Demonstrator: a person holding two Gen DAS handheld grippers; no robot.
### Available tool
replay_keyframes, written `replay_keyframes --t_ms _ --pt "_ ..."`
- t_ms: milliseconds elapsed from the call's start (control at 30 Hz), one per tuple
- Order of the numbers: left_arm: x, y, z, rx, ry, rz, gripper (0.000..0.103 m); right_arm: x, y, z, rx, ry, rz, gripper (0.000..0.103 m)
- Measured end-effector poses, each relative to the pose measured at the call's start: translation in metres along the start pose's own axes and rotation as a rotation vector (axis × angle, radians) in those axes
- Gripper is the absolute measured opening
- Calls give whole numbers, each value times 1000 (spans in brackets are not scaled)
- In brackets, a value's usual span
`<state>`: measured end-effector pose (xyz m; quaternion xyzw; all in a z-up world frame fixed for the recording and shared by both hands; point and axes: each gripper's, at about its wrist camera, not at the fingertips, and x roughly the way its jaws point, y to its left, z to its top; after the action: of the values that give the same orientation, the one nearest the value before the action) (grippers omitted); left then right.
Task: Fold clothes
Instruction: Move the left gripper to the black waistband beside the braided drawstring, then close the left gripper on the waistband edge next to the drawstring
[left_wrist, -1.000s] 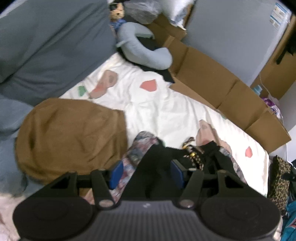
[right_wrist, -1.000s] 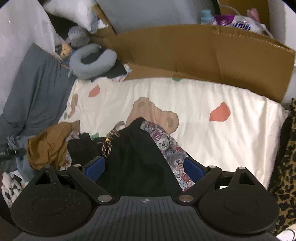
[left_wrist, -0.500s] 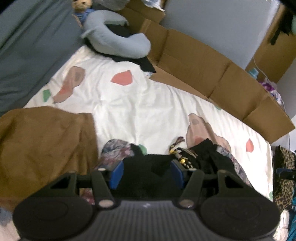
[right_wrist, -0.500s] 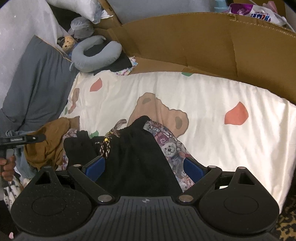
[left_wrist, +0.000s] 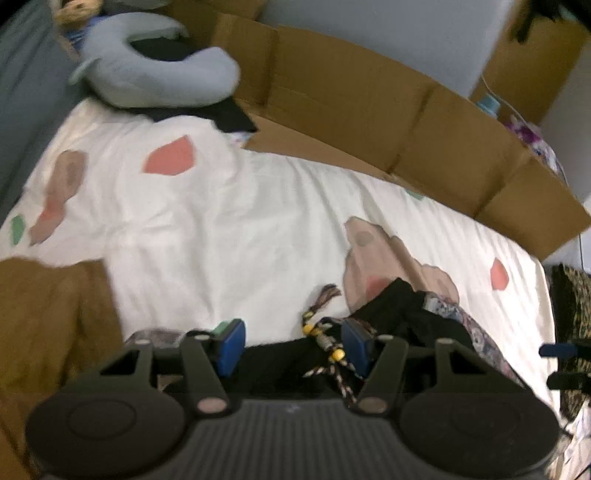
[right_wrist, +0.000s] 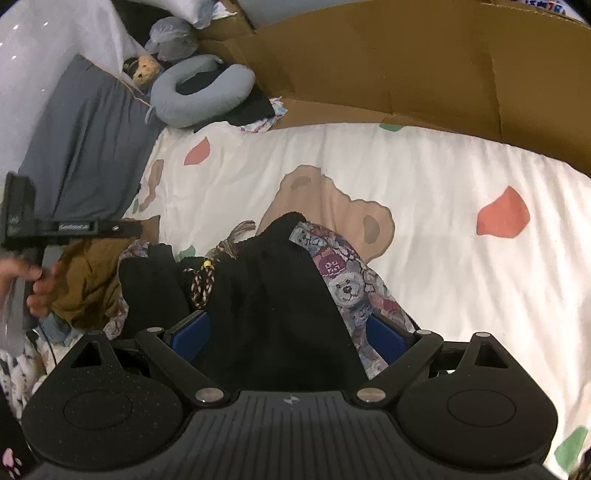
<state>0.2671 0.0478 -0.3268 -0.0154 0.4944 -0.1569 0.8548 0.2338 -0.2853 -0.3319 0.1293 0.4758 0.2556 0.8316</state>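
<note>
A black garment (right_wrist: 280, 295) with a bear-print lining (right_wrist: 347, 284) lies crumpled on the white printed bed sheet (right_wrist: 424, 192). A braided cord with beads (right_wrist: 203, 280) runs from it. My right gripper (right_wrist: 287, 336) hangs low over the heap, open, with black cloth between its blue pads (right_wrist: 188, 334). My left gripper (left_wrist: 293, 347) is open over the garment's (left_wrist: 280, 362) other end, and the beaded cord (left_wrist: 328, 350) lies by its right pad. In the right wrist view a hand (right_wrist: 33, 284) holds the left tool at the left edge.
A brown garment (left_wrist: 48, 325) lies bunched at the left, beside the black one. A grey neck pillow (left_wrist: 155, 77) and a stuffed toy (right_wrist: 146, 70) sit at the bed's head. Flattened cardboard (left_wrist: 369, 122) lines the far side. A leopard-print item (left_wrist: 576, 295) is off the right edge.
My left gripper has swung right and down over the bed, so the brown garment slid to the frame's left edge. My right gripper has sunk closer to the black garment. Both stay open.
</note>
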Motion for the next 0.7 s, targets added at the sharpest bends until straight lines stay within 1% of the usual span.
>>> replay_keyframes --t_ms 67,133,267,433,533,633,700 --pt "14 -7 4 48 27 -14 61 5 -6 -2 12 -5 3 95" --pt "29 -13 7 100 59 -13 61 11 -11 -3 25 -12 -4 95" --pt "52 -21 10 190 105 -8 61 20 -14 -6 53 -12 9 95" --pt "81 -23 11 265 170 36 60 27 -11 -8 51 -7 17 95" --pt "95 -25 12 318 190 73 60 28 -12 -6 62 -12 12 95" --pt "104 -30 13 358 205 53 60 26 -13 -6 64 -17 7 95" --pt "109 -35 12 400 207 59 59 24 -15 -7 70 -16 0 95"
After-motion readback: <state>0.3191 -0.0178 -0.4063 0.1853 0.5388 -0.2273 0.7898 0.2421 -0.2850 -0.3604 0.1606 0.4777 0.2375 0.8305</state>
